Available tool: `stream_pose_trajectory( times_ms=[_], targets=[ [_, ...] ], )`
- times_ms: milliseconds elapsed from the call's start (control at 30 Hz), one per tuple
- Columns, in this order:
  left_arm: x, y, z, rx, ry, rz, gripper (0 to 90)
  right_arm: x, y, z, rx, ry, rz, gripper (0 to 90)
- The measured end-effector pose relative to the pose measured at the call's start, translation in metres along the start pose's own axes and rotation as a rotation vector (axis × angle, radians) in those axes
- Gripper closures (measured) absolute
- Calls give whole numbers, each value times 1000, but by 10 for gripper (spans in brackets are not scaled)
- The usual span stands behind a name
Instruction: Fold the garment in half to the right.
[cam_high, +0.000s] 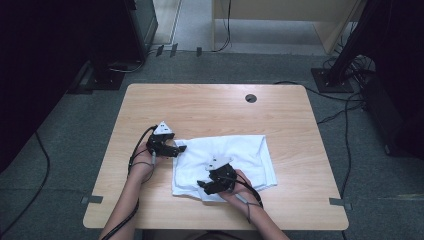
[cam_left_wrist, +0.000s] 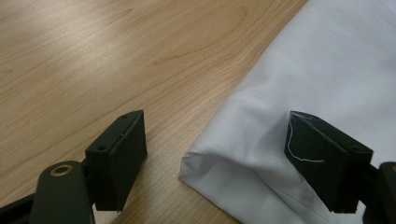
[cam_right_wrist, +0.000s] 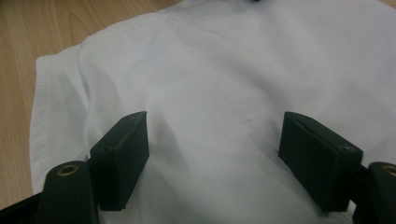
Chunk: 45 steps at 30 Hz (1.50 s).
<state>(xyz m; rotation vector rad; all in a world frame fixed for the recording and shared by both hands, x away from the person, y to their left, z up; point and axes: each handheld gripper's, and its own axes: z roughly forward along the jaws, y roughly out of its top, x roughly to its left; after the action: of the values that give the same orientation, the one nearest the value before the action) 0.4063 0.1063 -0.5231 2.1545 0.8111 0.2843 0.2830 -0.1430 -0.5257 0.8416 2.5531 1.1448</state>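
Right now my left tool (cam_left_wrist: 215, 158) and right tool (cam_right_wrist: 212, 158) both stand apart over the white folded garment (cam_high: 225, 157) lying on the counter (cam_high: 210, 105). Soft, light and limp, it should bunch easily, so I'd pinch its folded corner (cam_left_wrist: 194, 165).

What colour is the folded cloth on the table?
Plain white, no pattern; the cloth shows best in the right gripper view.

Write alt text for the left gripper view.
A folded white cloth lies on a light wooden table, its corner sitting between the open jaws of the left tool. One black jaw is over bare wood, the other over the cloth, with a loose white thread on its face.
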Motion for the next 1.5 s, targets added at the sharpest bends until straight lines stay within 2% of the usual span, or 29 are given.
stream_pose_trajectory(
  times_ms=[167,267,333,400,500,600,800,1033,1300,1500],
  targets=[
    [0,0,0,4,4,11,209,0,0,0,0,0,2,253],
    [-2,0,1,9,16,26,209,-1,0,-1,-4,-8,11,298],
    [-4,1,1,17,31,43,208,-1,0,-1,-4,-9,16,300],
    [-4,1,2,17,33,42,209,-1,2,-2,2,-16,19,300],
    [-4,1,2,15,37,37,208,2,7,-7,-21,-59,48,327],
    [-4,1,2,15,37,37,208,6,15,-10,-44,-49,86,360],
    [-4,1,1,17,37,38,208,18,24,1,-32,-65,77,386],
    [-4,0,1,15,36,37,209,27,20,16,-6,-72,72,387],
    [-3,1,2,13,46,24,209,28,17,18,-17,-83,45,388],
    [1,4,5,12,56,17,209,20,18,20,-27,-65,22,381]
  ],
)
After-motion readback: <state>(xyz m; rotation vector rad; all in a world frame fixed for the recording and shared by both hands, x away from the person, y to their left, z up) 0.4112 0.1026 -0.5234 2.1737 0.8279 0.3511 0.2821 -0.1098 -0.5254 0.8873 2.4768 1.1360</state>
